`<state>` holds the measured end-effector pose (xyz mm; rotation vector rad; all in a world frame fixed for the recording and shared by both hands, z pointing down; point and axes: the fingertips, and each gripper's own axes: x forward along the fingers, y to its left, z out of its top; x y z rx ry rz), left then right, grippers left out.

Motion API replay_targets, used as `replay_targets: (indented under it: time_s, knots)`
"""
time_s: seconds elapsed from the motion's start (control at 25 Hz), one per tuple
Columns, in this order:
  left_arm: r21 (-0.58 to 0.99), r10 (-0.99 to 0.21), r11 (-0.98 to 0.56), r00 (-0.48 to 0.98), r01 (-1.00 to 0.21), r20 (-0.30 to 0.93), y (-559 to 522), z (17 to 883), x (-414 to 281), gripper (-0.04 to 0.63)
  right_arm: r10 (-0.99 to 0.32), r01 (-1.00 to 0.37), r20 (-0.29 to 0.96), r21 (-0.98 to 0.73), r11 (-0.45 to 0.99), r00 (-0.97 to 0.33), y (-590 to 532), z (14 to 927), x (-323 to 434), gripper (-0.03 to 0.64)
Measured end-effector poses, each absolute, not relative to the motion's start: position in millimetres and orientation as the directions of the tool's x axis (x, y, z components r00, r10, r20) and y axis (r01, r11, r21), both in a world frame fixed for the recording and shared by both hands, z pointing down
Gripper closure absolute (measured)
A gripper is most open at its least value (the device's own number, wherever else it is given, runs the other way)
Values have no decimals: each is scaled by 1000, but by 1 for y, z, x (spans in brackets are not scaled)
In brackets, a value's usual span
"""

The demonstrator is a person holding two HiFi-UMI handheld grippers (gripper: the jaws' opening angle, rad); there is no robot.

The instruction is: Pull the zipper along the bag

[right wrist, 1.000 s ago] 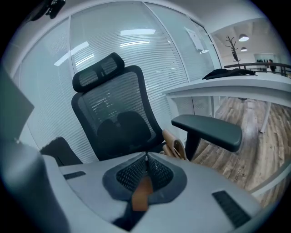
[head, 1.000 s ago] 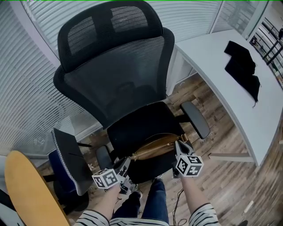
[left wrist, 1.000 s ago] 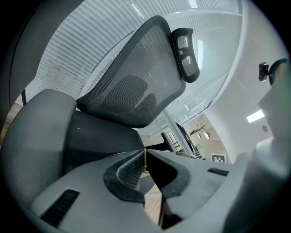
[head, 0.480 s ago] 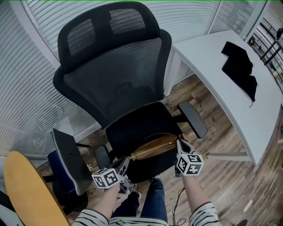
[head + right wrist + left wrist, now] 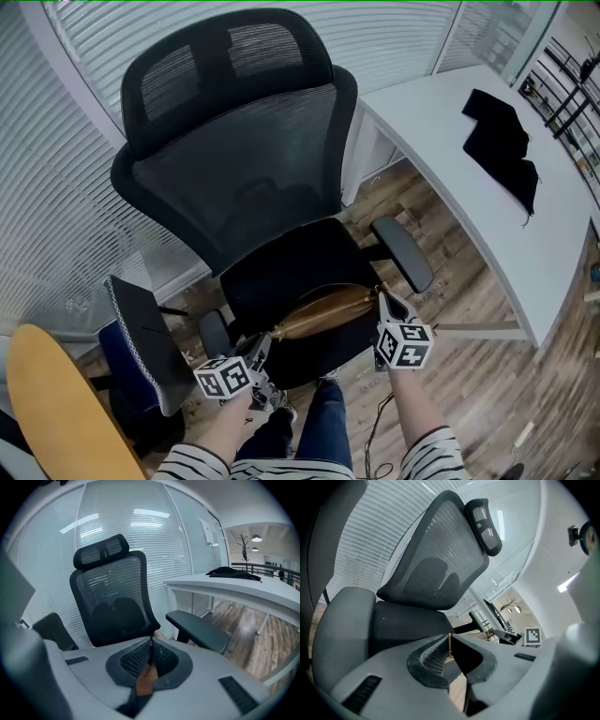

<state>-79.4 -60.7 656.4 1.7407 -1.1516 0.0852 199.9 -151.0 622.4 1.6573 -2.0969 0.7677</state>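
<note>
A slim brown bag (image 5: 323,312) lies across the black seat (image 5: 281,272) of an office chair. My left gripper (image 5: 267,340) is at the bag's left end. In the left gripper view its jaws (image 5: 450,645) are shut on a thin brass-coloured piece (image 5: 449,641) of the bag. My right gripper (image 5: 382,298) is at the bag's right end. In the right gripper view it (image 5: 151,654) is shut on a brown tab (image 5: 145,677) that runs back between the pads. Whether that tab is the zipper pull I cannot tell.
The chair's mesh back (image 5: 234,169) rises behind the bag, with an armrest (image 5: 403,253) beside my right gripper. A white desk (image 5: 487,216) with black cloth (image 5: 502,141) stands to the right. A second dark chair (image 5: 141,347) and a yellow board (image 5: 56,403) are at the left.
My right gripper has shifted a little to the right and up with its tab, and the bag's dark opening looks narrower. My left gripper has stayed at the left end.
</note>
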Motion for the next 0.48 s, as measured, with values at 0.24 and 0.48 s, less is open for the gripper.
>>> replay_targets:
  time_s: [0.24,0.48]
  knots:
    - [670,-649,-36,527,-741,548,-61,658,-83,554,-775,-970,583,-153,188,-242,-148,619,193,581]
    - [655,-645,-32,516,-755,563,-64,658,-83,554,-773,-972,590,-123,198,-232,-145,617,187,581]
